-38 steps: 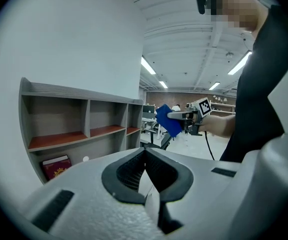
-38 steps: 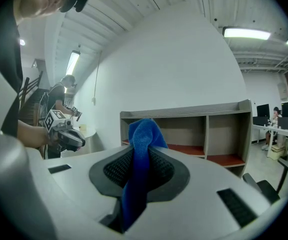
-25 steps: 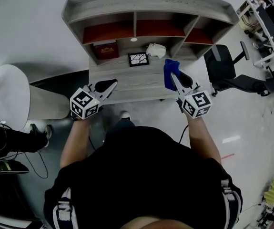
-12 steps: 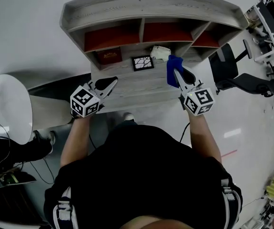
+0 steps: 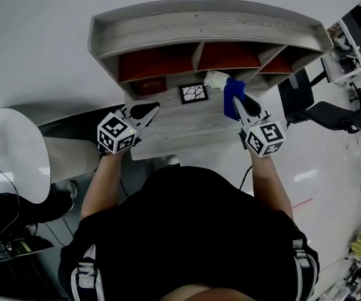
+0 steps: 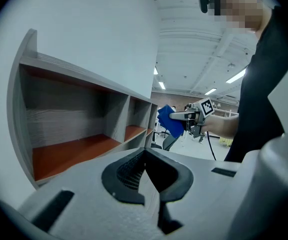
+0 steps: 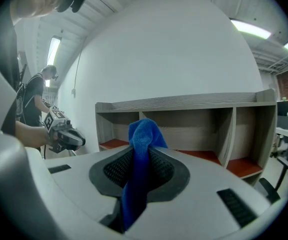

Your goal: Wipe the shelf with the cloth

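Observation:
A grey wooden shelf unit point(image 5: 205, 27) with red-floored compartments stands on a desk against the wall. My right gripper point(image 5: 238, 103) is shut on a blue cloth point(image 5: 232, 94), held above the desk's right part, just in front of the shelf's right compartments. In the right gripper view the cloth point(image 7: 139, 154) sticks up between the closed jaws, with the shelf point(image 7: 184, 109) ahead. My left gripper point(image 5: 147, 113) is shut and empty, above the desk's left front. The left gripper view shows the shelf point(image 6: 73, 129) at its left and the right gripper with the cloth point(image 6: 171, 120) beyond.
On the desk point(image 5: 180, 121) stand a black-framed picture point(image 5: 193, 93), a white object point(image 5: 215, 79) and a dark red box point(image 5: 150, 85) under the shelf. A black office chair point(image 5: 318, 108) is at the right, a round white table point(image 5: 10, 149) at the left.
The right gripper with the cloth has moved a little forward, toward the shelf. The head view has shifted, so the shelf sits lower and closer. The left gripper has kept its place over the desk.

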A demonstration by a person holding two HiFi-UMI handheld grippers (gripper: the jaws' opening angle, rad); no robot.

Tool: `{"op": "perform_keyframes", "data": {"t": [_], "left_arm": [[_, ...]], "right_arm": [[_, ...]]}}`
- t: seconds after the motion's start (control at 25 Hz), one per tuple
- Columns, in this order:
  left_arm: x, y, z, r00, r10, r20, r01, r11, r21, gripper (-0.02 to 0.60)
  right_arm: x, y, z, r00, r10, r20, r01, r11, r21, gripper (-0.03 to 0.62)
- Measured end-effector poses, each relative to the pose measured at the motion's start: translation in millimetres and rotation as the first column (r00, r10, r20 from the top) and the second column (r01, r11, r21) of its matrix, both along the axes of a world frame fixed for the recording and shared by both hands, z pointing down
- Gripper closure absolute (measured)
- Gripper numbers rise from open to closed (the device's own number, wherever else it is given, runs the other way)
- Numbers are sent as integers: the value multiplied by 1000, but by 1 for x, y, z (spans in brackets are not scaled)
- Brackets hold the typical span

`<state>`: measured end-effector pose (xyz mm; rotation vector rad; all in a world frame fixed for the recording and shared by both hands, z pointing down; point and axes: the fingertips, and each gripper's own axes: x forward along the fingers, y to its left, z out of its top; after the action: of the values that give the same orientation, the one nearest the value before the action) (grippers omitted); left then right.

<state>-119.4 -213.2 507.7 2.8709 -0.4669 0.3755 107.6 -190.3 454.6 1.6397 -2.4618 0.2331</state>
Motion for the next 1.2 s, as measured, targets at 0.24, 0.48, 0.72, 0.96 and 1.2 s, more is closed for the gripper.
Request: {"op": "perform_keyframes", "data": {"t": [0.24,0.48,0.72,0.96,1.2], "left_arm": [[-1,-22,-9,1000,29,-8,-29,1000,6,566],[-5,-43,-13,999,46,-15,-46,999,16,566],[-13,-49,-4,998,58,-9,-58,998,7,566],[-9,-47,3,998,60,-18,-60,998,-19,566],[2,-49,-5,999,46,-5,-46,999,-2,566]], "right_arm": [[-5,-16,-11,1000,26,-5,-26,1000,3,531],[-9,-31,-12,999,51,-8,-51,999,8,531],[-18,-39,-6,998,51,-21,-51,999,-1,531],[-22,-35,-2,999,37,-28,-37,999,-23,531],[-10,-38,-5,1000,20,-20,-20,1000,-16,531]]}}
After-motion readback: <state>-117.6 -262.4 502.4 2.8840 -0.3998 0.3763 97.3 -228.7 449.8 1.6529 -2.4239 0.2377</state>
